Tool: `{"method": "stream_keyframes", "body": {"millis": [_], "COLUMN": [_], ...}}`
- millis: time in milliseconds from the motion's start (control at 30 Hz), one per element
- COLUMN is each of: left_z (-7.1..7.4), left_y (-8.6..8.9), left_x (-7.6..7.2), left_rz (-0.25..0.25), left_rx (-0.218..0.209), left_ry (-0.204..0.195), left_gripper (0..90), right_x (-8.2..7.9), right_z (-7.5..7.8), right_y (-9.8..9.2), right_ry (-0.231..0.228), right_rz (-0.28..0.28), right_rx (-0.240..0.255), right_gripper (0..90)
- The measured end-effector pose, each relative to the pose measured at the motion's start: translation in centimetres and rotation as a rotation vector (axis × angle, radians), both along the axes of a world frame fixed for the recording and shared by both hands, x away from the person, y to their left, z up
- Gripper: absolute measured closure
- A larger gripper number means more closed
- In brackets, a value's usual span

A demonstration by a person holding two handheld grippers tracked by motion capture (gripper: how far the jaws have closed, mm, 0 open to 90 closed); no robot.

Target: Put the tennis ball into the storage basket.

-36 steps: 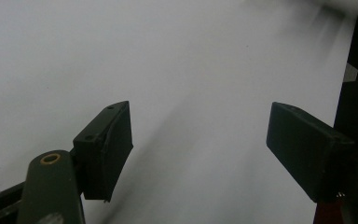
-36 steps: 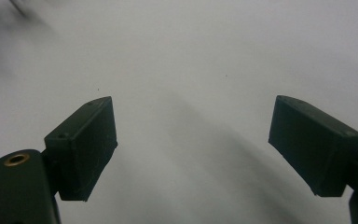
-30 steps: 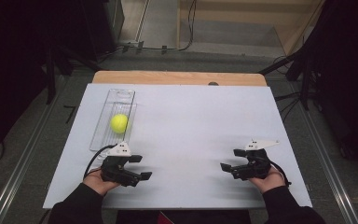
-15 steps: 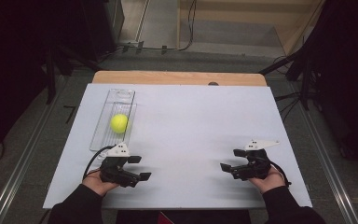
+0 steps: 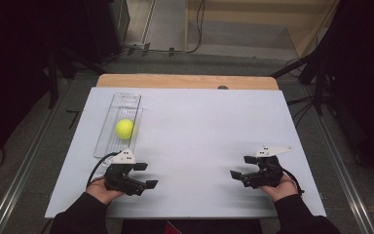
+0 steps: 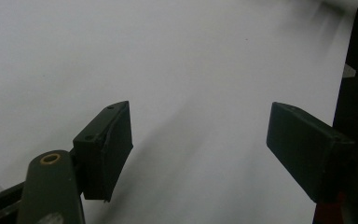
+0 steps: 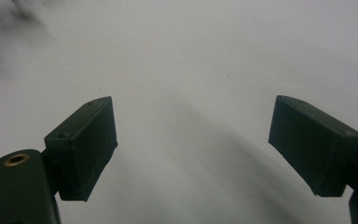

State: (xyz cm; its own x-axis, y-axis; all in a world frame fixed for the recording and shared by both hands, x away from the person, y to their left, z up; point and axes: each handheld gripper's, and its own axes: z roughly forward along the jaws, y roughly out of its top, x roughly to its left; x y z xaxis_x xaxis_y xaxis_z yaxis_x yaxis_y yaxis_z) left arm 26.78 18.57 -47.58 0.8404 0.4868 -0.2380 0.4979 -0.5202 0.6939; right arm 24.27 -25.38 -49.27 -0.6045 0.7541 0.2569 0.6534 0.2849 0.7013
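A yellow-green ball (image 5: 124, 128) lies inside a long clear plastic tray (image 5: 128, 96) at the left of the white table top (image 5: 209, 122). My left gripper (image 5: 146, 175) rests near the front edge, just in front of the tray's near end, pointing right. Its jaws stand open with nothing between them, over bare white surface in the left gripper view (image 6: 200, 144). My right gripper (image 5: 241, 166) rests at the front right, pointing left toward the other one. It is open too, with bare table between its pads (image 7: 193, 144).
A strip of wooden table edge (image 5: 185, 81) runs along the back of the white sheet. Dark stands and cables surround the table on the floor. A wide stretch of white surface lies between the two grippers.
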Motion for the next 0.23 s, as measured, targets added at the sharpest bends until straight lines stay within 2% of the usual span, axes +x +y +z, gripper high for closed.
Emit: {"method": "stream_keyframes", "body": {"millis": [233], "left_z": [0.00], "left_y": [0.00], "left_x": [0.00], "left_rz": [0.000], "left_rx": [-0.001], "left_ry": [0.001], "left_gripper": [23.2], "right_x": [0.01], "right_z": [-0.03], "right_y": [0.00], "right_ry": [0.002], "right_rz": [0.000], "right_rx": [0.000], "right_gripper": [13.3]}}
